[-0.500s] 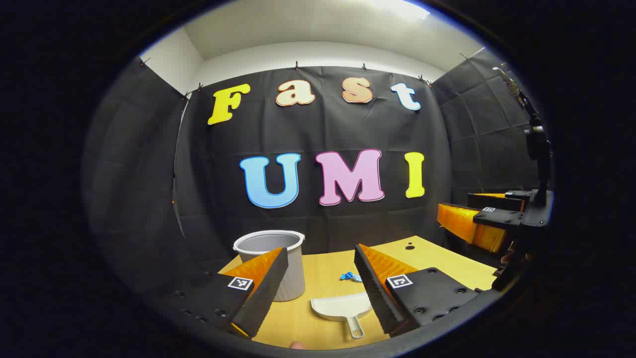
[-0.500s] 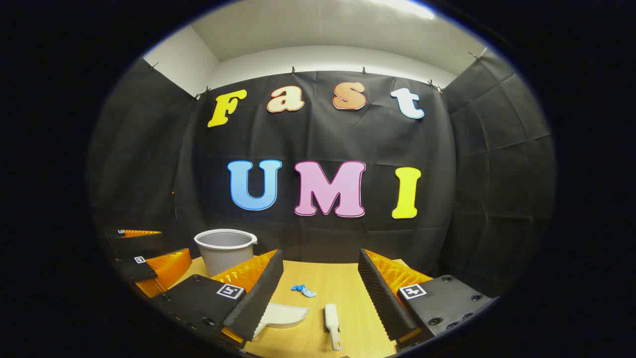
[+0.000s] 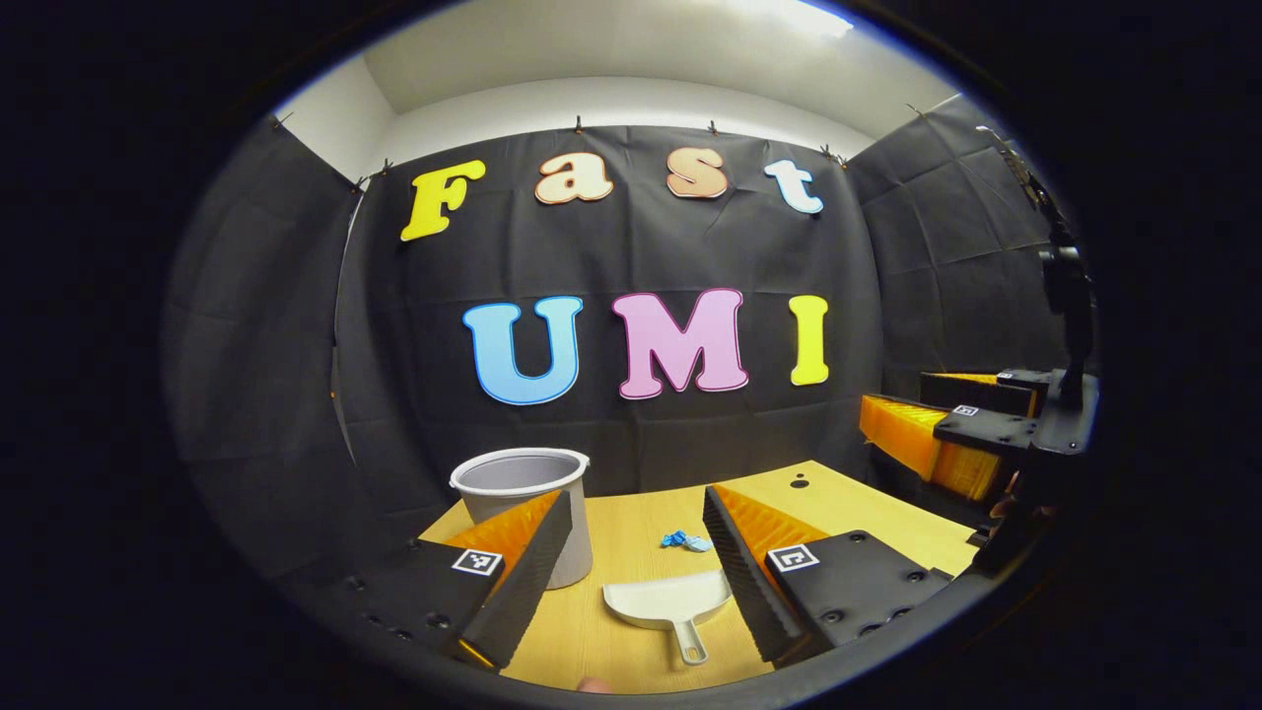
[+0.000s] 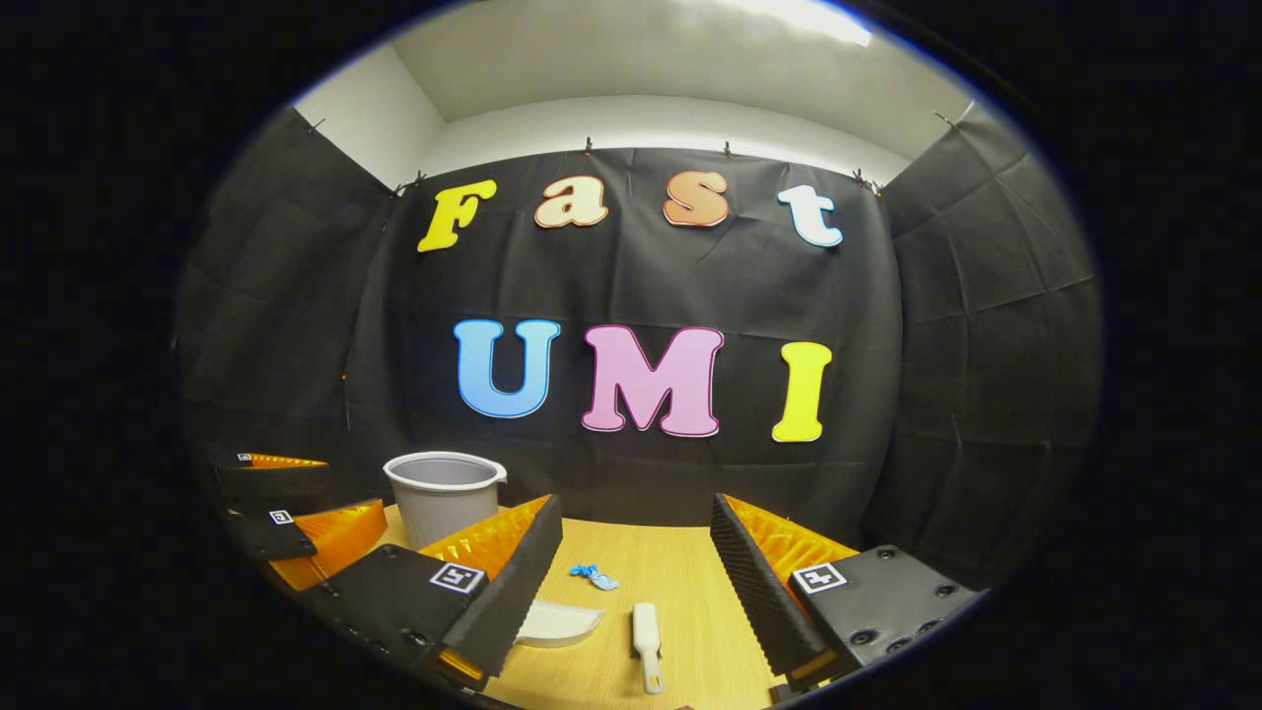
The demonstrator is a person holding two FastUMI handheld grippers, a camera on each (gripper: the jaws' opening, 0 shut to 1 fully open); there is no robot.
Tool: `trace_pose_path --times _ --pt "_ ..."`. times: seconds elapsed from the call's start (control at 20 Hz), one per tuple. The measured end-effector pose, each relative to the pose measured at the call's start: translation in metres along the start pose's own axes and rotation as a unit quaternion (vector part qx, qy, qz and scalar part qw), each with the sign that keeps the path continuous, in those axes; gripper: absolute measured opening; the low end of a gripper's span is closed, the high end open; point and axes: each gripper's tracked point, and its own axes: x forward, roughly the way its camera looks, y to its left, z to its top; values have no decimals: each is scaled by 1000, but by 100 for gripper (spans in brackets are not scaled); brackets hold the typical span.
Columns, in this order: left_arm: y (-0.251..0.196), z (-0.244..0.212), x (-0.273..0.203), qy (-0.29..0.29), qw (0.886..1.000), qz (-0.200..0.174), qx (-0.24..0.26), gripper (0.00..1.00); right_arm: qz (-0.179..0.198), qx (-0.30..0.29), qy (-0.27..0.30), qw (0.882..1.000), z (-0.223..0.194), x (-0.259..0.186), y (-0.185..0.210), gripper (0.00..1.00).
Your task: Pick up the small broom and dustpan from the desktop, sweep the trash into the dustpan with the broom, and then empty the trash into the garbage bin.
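A light wooden desk (image 3: 868,513) stood against the booth's creased black cloth back wall (image 3: 631,256), with black quilted panels (image 4: 986,325) flanking both sides, under a plain white ceiling (image 4: 641,59) brightly lit near its right corner.

In your right gripper view the dustpan (image 4: 562,623) is half hidden behind your own finger (image 4: 508,582), so you can't see its handle at all. In the left gripper view your finger (image 3: 523,567) covers the lower front of the garbage bin (image 3: 523,493). The blue trash (image 3: 686,540) is too small to say what it actually is
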Motion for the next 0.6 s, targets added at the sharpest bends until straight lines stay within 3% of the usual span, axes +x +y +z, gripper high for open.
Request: trace_pose_path --times 0.6 --pt "4 -6 -12 5 1000 3 -24 80 -1 -6 9 1000 -5 -14 -1 92"
